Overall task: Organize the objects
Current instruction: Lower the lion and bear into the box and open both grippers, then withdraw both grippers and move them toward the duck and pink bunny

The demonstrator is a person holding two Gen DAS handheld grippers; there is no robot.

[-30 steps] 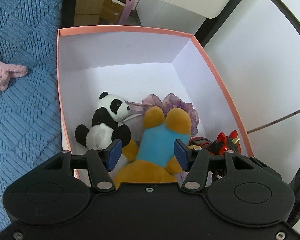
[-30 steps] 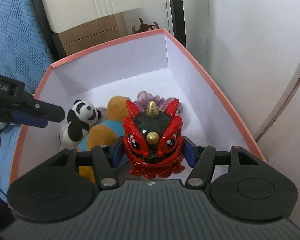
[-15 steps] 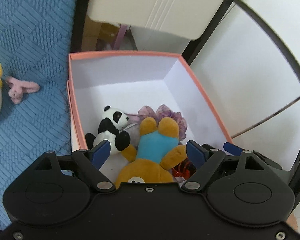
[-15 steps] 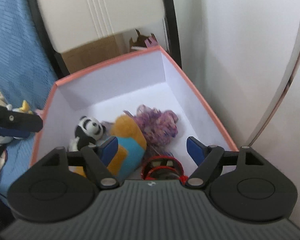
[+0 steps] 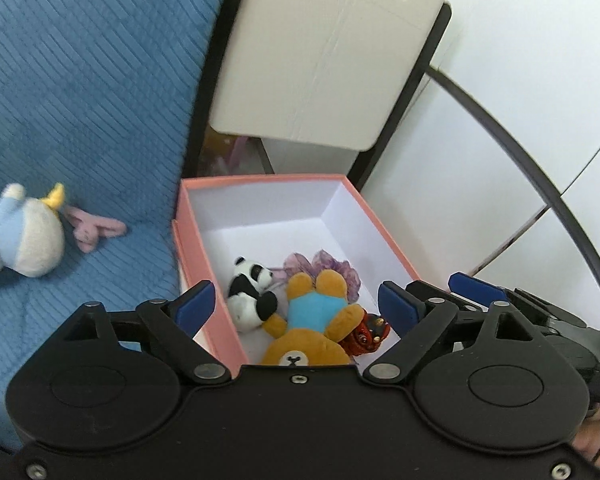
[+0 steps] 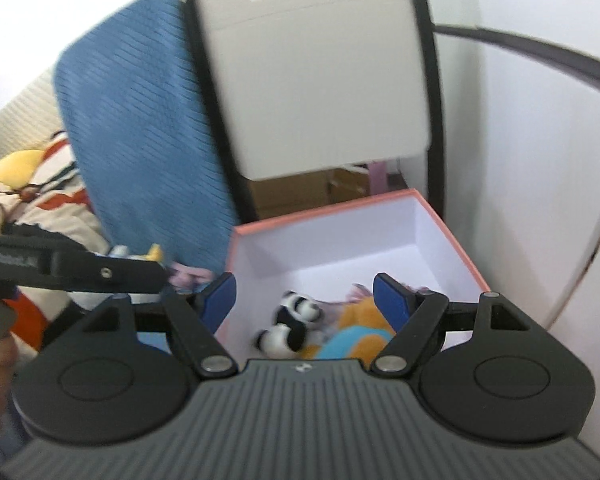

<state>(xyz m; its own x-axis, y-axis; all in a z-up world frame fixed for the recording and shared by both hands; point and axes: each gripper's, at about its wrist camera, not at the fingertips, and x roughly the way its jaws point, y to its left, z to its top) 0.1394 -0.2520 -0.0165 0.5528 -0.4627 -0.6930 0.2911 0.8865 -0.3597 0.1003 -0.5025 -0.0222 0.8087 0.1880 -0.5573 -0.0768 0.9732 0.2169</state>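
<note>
**Choosing the next toy for the box**

Hovering above the box, both sets of tongs are spread wide and carry nothing: my left tongs [image 5: 291,306] and my right tongs [image 6: 305,295] each frame the toys below. Under them sits the pink-rimmed white cardboard box [image 5: 192,236], already holding the black-and-white plush panda [image 5: 249,294], the tan plush bear in a turquoise shirt [image 5: 310,328], a crumpled purple gauzy piece [image 5: 336,266] and, tucked by the bear's arm, the glossy red lion figurine [image 5: 367,332].

Outward to the left, on the blue quilted bed cover [image 5: 80,100], lie a rounded white-and-pale-blue plush with a yellow tuft [image 5: 24,236] and, just beside it, a small pink plush piece [image 5: 92,228]. I judge these the next things to gather.

To do it well, I'd swing the left tongs toward the round plush, keep them wide, come down over its middle and close gently, since soft stuffing squashes and slips. I'd clear the box rim before lowering and release over the bare far end.
</note>
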